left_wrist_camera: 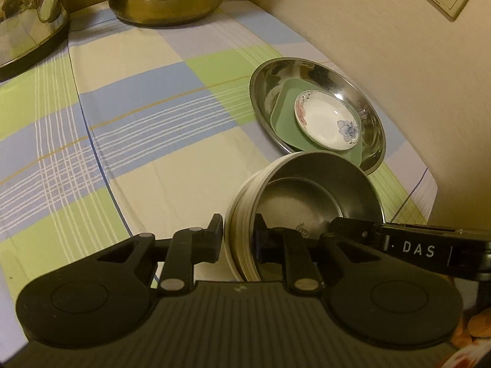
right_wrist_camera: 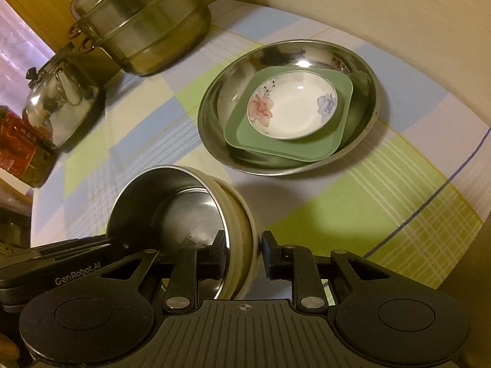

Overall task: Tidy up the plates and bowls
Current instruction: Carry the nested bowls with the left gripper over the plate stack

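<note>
Desk: we see it under a checked cloth of green, blue and cream, running up to a pale wall.
Steamer pot: the biggest piece here, set at the far end of the desk, with a kettle just beside it (neither looks like part of our sorting).
Wide steel basin: resting on the cloth near the wall; we count this as the finished pile.
Green square plate: lying flat inside the basin.
Flowered dish: sitting on the green plate, the top of that stack.
Steel bowl: cream on the outside, tipped up on its edge between the two tools, close to the basin but not touching it; whether its lower edge rests on the cloth we cannot tell.
Left tongs: nearly closed, pinching the bowl's wall, one finger outside and one inside.
Right tongs: the same narrow grip on the opposite side of the rim, one finger inside, one outside.
Done so far: the plates are nested, by our reading.
Left to do: we judge the bowl the last loose piece in view; it needs carrying over and setting down, on the flowered dish or alongside.
</note>
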